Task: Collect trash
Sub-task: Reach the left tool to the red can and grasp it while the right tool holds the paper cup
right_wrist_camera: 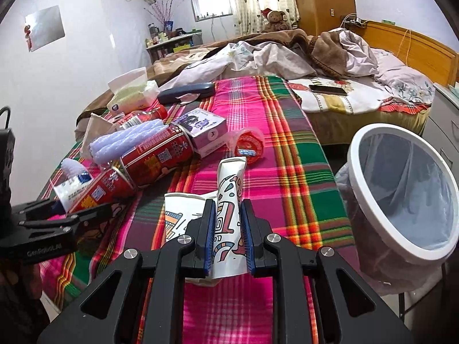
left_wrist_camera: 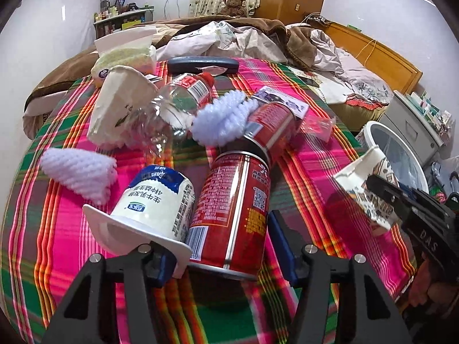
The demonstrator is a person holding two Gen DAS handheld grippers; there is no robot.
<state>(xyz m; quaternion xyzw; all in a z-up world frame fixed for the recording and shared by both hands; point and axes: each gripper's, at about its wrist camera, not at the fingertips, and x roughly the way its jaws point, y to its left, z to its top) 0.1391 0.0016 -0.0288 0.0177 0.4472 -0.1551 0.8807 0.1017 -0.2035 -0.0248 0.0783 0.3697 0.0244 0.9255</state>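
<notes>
Trash lies scattered over a plaid cloth (left_wrist_camera: 301, 177) in pink, green and orange that covers the near part of the bed; beside the bed stands a white-rimmed bin (right_wrist_camera: 401, 189) lined with a thin bag, its mouth tilted toward the right wrist camera; on the cloth, from larger to smaller, are a crushed clear bottle (left_wrist_camera: 172, 109) with a red label, a beige paper bag (left_wrist_camera: 114, 109) behind it, two red cans lying on their sides, the nearer can (left_wrist_camera: 232, 209) end to end with the farther can (left_wrist_camera: 269, 123), a white yogurt cup (left_wrist_camera: 155, 203) tipped over just beside the nearer can, two pieces of white foam netting (left_wrist_camera: 80, 172), a small purple-printed box (right_wrist_camera: 203, 129) and a red crumpled wrapper (right_wrist_camera: 248, 143); the left gripper (left_wrist_camera: 223, 258) has its blue pads apart on either side of the nearer can's base, and whether they press on it cannot be told; the cup's flange overlaps the left pad; the right gripper (right_wrist_camera: 228, 229) is clamped on a flattened patterned paper cup (right_wrist_camera: 229, 200), held above the cloth, well left of the bin.
</notes>
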